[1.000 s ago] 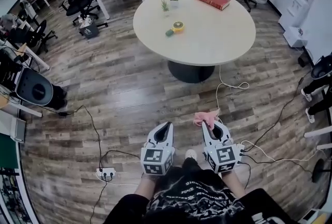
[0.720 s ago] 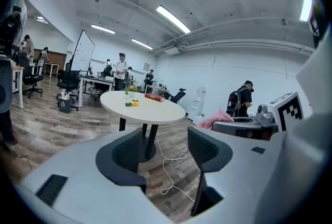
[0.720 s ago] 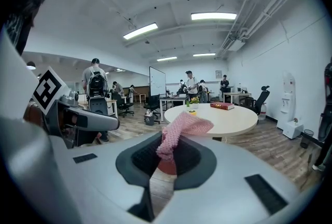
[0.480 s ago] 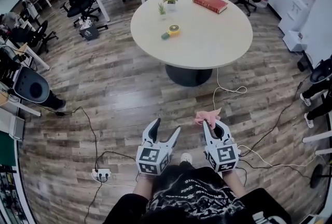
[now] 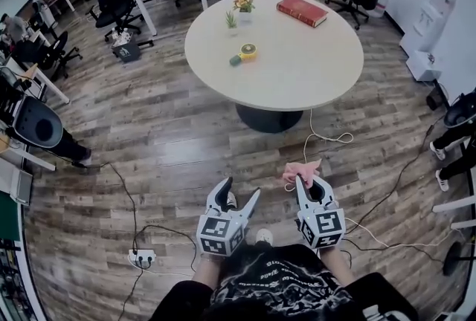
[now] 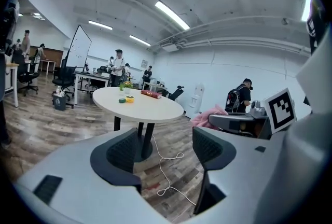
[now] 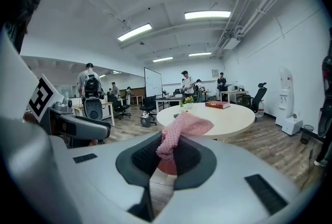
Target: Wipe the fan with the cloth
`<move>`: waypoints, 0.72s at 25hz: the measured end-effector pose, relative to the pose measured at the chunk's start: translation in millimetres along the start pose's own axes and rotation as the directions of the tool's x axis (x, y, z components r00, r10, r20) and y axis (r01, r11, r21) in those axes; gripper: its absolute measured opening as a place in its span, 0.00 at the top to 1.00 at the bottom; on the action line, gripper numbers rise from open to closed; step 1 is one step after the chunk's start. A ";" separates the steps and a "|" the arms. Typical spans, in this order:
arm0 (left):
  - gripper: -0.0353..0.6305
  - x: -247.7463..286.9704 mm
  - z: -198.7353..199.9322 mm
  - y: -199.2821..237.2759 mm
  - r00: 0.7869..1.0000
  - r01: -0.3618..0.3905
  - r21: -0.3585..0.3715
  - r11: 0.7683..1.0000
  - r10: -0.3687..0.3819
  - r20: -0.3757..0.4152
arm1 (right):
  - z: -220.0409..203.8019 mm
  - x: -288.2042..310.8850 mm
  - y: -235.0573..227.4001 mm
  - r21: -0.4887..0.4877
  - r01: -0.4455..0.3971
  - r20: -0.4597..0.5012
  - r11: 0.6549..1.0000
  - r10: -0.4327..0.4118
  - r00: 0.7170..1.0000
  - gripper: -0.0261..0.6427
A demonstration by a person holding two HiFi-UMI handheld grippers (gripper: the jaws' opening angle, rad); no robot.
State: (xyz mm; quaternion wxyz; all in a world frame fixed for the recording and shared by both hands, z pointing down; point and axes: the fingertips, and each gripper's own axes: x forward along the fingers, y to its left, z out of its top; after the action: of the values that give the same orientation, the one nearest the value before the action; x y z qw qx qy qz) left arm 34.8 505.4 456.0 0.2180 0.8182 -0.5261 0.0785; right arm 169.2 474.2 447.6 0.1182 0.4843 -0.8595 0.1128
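Office, wood floor [image 5: 171, 126] | table [image 5: 305, 59]: fan [image 5: 245, 53] near left edge, flowerpot [image 5: 244, 9] holding blooms [image 5: 243, 0] at far edge | left hand-held gripper [image 5: 242, 189] just opened, spread, empty | right hand-held gripper [image 5: 308, 183] pinching pink cloth [image 5: 300, 171]

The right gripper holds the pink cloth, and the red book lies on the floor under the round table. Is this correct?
Not quite: the red book lies on top of the round table, not on the floor, as the head view shows. The right gripper does hold the pink cloth.
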 end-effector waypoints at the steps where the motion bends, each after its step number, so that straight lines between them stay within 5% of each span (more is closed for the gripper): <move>1: 0.44 6.3 2.4 4.8 1.000 0.009 0.009 1.000 -0.009 -0.003 | 1.4 7.5 -1.5 0.002 0.008 -0.001 1.000 -0.008 1.000 0.89; 12: 0.44 84.7 56.6 92.7 0.994 0.110 0.011 0.994 -0.110 -0.022 | 32.2 115.9 -8.7 0.034 0.092 -0.005 0.995 -0.092 0.996 0.89; 18: 0.44 122.1 86.2 144.7 0.987 0.158 0.083 0.984 -0.155 -0.044 | 47.9 173.5 2.5 0.031 0.125 -0.010 0.992 -0.125 0.992 0.89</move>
State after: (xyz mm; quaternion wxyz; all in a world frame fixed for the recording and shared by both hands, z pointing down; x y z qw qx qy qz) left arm -50.5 315.7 462.4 0.1977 0.8641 -0.4522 0.0990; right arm 75.3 320.9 456.2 0.1207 0.5387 -0.8250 0.1207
